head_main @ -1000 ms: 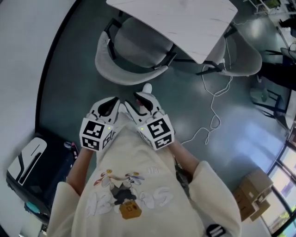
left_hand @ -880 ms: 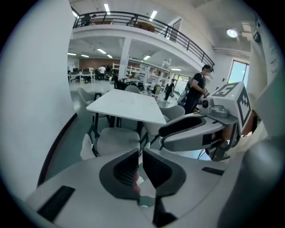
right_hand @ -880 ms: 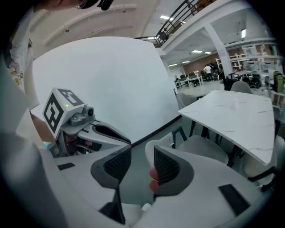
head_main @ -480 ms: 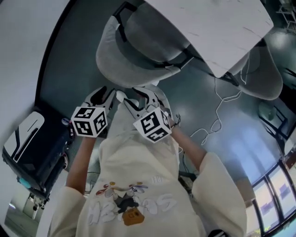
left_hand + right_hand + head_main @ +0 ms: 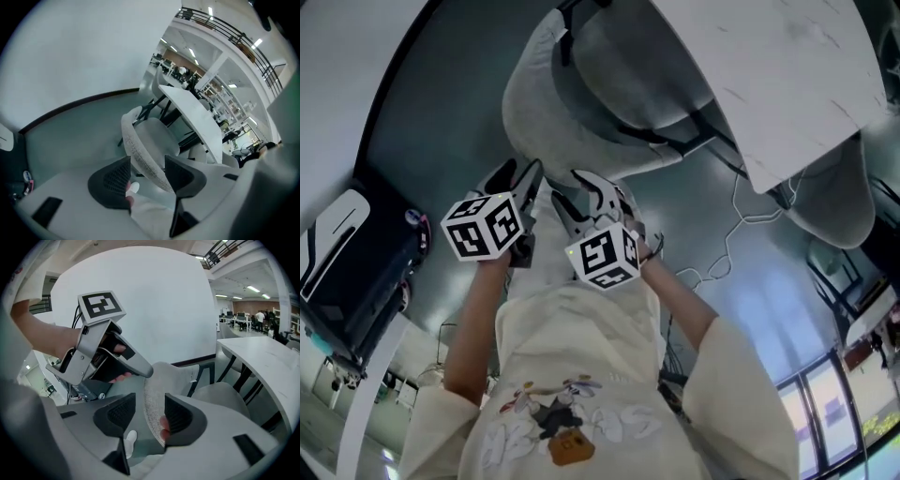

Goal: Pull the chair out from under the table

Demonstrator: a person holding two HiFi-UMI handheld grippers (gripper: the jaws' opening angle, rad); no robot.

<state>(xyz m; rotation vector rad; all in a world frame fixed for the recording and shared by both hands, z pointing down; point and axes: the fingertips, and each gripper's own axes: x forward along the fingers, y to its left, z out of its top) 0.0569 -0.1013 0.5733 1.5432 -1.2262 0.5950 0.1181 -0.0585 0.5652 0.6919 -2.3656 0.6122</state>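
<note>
Top centre of the head view: chair (image 5: 572, 122), grey, seat tucked beneath the white table (image 5: 787, 75) at upper right. Its backrest rim (image 5: 140, 154) stands between the jaws of left gripper (image 5: 517, 183) and right gripper (image 5: 592, 192). Both sets are opening and grip nothing. Step in hand: taking hold. Next, likely: clamp both on the rim, then draw it toward the lower frame.

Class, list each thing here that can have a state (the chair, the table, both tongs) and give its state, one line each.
Chair: upright, seat partly under the table, not pulled out.
Table: standing over the chair's seat.
Left tongs: opening, chair's back rim between the jaws, not gripped.
Right tongs: opening, same rim between the jaws, not gripped.
</note>
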